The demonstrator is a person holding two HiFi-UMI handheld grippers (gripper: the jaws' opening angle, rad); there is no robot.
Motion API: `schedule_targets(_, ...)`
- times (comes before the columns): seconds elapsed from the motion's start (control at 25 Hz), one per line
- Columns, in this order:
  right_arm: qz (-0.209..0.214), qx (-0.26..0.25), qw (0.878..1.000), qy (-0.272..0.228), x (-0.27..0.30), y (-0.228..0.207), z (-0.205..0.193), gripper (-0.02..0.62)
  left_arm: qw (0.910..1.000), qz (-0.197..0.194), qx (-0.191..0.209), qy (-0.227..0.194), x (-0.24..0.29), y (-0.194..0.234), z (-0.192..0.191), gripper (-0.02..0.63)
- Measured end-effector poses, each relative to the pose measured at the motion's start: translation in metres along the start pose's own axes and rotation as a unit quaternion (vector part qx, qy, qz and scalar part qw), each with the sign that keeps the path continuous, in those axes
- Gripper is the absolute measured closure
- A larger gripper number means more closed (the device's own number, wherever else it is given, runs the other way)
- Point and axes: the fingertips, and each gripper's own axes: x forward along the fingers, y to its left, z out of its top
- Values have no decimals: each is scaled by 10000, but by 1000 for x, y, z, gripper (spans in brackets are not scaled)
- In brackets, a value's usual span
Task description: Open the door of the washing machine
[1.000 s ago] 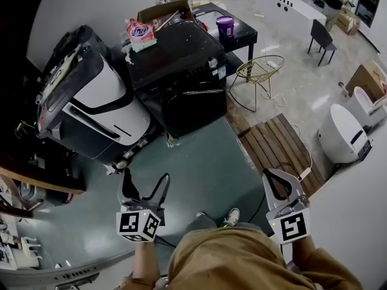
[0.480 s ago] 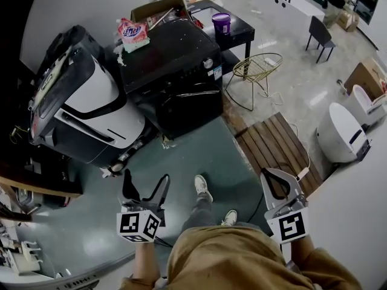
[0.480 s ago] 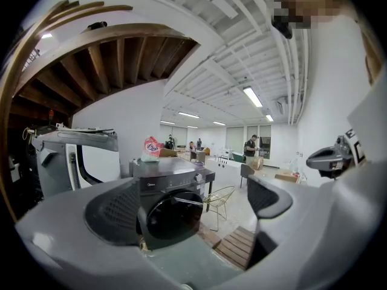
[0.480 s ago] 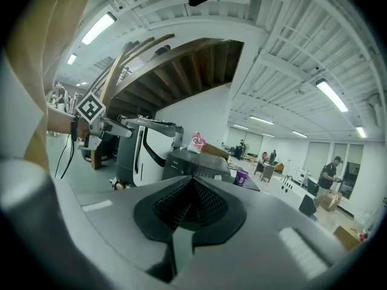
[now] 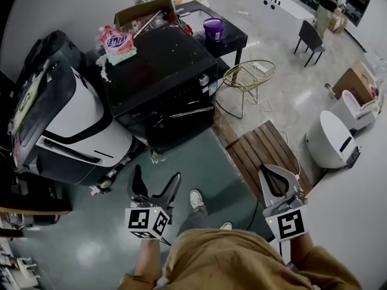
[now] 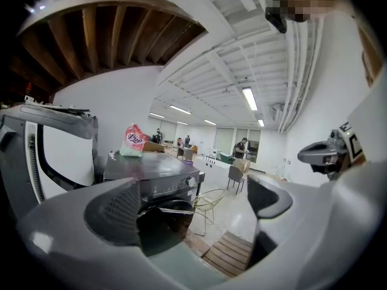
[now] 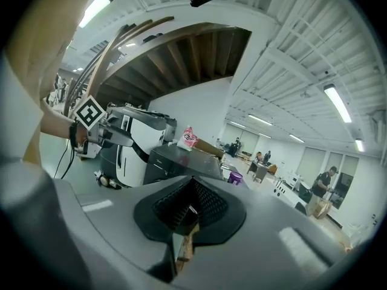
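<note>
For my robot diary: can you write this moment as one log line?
stage: before contact | washing machine door: shut, untouched | left gripper: open, empty | right gripper: shut, empty

Open test hall: washing machine, strip lights, polished floor

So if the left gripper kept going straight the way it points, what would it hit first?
Probably the round door of the washing machine: it sits framed between the open, empty jaws of the left gripper. Only green floor seems to lie in between, though depth is hard to judge.
</note>
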Motion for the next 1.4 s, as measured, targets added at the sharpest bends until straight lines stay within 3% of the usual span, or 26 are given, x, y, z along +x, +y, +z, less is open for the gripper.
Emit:
schedule_targets(0.4, -94, -143, 9992, 364, 124, -3, 42, 592, 9966, -499, -191, 631, 95, 78, -15, 26)
schedule_targets(0.76, -301, -4, 9982, 510, 159, -39, 38, 592, 9944, -704, -100, 776, 156, 84, -9, 28)
schedule_targets(1.08, 36, 108, 9999, 100, 207, -95, 38, 592, 9953, -302, -16, 916, 210, 71, -1, 28)
schedule_targets(1.4, 334, 182, 9993, 10, 238, -156, 16, 592, 9870, -8, 618, 1481, 283, 53, -29, 28)
